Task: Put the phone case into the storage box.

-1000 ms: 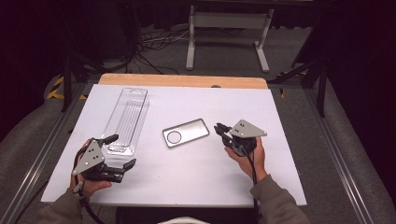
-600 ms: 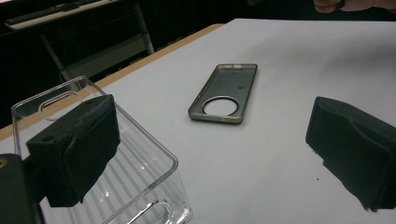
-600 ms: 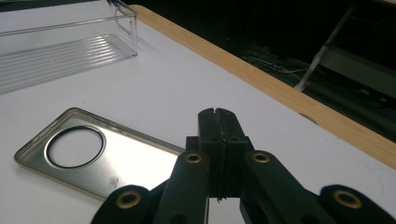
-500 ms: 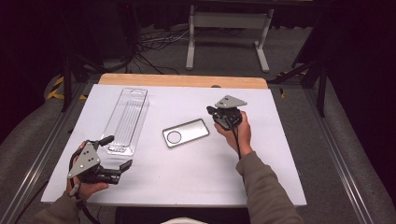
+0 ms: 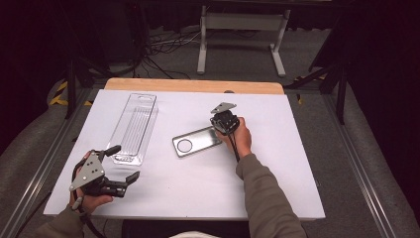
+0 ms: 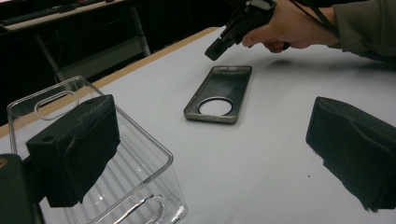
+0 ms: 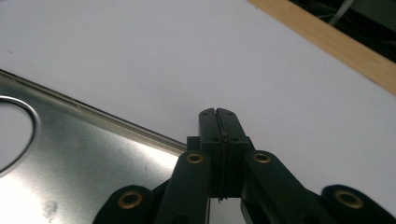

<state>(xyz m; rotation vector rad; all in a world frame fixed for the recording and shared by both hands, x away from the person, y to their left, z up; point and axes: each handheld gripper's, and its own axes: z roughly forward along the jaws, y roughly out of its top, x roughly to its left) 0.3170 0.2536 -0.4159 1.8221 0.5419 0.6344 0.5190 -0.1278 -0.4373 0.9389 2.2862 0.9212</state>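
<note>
At the near edge of the white table (image 5: 198, 193), we saw the left gripper (image 5: 122, 163) resting low in the person's hand. Its jaws stood wide apart with nothing between them, and one pad (image 6: 74, 149) sat just in front of the near end of a clear plastic tray (image 5: 133, 128). The tray lay lengthwise up the left side of the table with nothing visible inside it.

Mid-table, right of the tray and apart from it, lay the phone case (image 5: 197, 142). It was flat, open side up, with its round cut-out toward the near left. Over its far right end the right gripper (image 5: 218, 128) pointed down with its jaws pressed together and holding nothing. In the right gripper view the joined tips (image 7: 217, 115) stood just beyond the case's long edge (image 7: 93, 158), over bare table. We could not tell whether they touched the surface or the rim. Behind it all ran the wooden strip (image 5: 193, 85) along the table's far side.

We judged that the work was at the approach stage, with the right hand lining up on the case and no grip yet made. With the jaws shut, the next move looked to be either a nudge against the thin rim or a parting of the jaws to pinch it. Either would call for a low, careful angle, because the case lay flush on the table. The open left gripper seemed placed to steady the tray or to receive the case.
</note>
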